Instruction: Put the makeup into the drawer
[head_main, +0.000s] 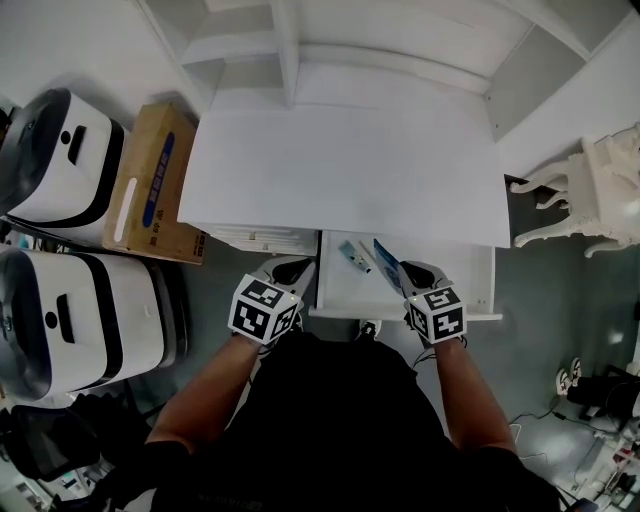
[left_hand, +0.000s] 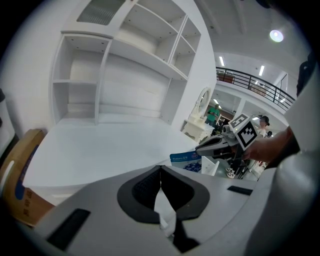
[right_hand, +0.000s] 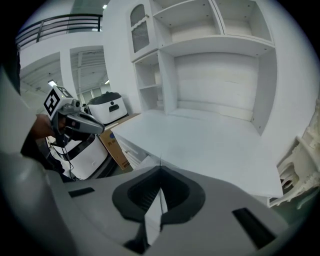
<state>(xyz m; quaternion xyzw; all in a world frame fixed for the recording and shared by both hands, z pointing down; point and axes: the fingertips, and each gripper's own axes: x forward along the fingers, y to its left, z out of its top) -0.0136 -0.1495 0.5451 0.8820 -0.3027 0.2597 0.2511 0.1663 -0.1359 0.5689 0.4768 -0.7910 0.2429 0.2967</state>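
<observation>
1. Right gripper: jaws pinched fully together, and its own view shows nothing between them. The left gripper is closed and empty too, hanging off to the right one's left, outside the drawer.
2. Just ahead of the right gripper's tips there's a flat blue makeup packet, tilted up on its edge. Can't tell if the tips actually touch it.
3. A bit further out, past the packet and to the left, lies a small pale tube. Both are already inside the open white drawer that the right gripper hangs over.
4. Handling guess: the packet looks light, thin and a bit floppy, probably slick film. I'd pinch it gently across the flat faces near an edge. The tube looks light too and likely to roll, so grab it across the middle.
5. Beyond the drawer is the white desk top. I see no more makeup out there, so the putting-in part looks about done.
</observation>
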